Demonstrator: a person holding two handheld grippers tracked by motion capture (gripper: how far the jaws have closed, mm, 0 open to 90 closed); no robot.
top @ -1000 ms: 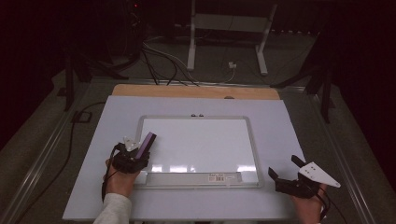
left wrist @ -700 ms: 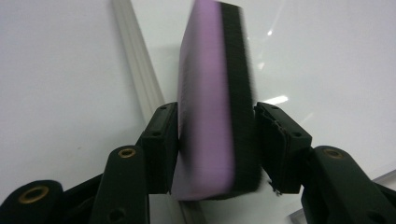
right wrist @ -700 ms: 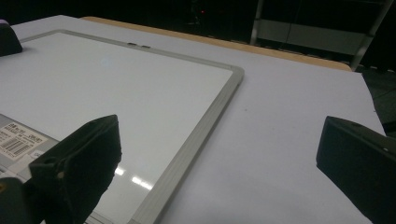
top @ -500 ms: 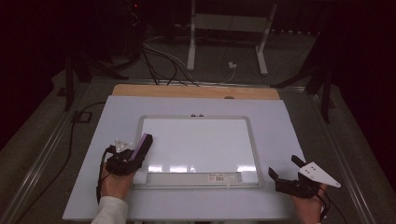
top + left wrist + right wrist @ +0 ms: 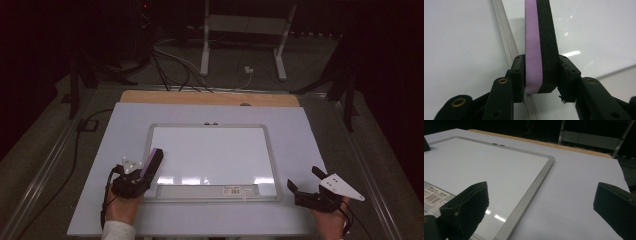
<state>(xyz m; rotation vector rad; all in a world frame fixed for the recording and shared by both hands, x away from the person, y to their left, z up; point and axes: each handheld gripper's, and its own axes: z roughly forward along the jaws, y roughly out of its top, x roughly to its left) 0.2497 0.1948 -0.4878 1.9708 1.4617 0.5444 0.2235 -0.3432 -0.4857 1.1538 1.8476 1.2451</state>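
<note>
Here, at the table's [image 5: 100,150] near left, my left gripper [image 5: 142,172] pinches a purple-and-black whiteboard eraser [image 5: 151,162] between its jaws; from the left gripper view the eraser [image 5: 541,45] stands on edge over the silver frame at the left side of the whiteboard [image 5: 212,152]. The board lies flat mid-table, a barcode label [image 5: 234,190] on its near rail. At far right, my right gripper [image 5: 306,186] rests beside the board's near corner, jaws spread wide and holding nothing.
</note>
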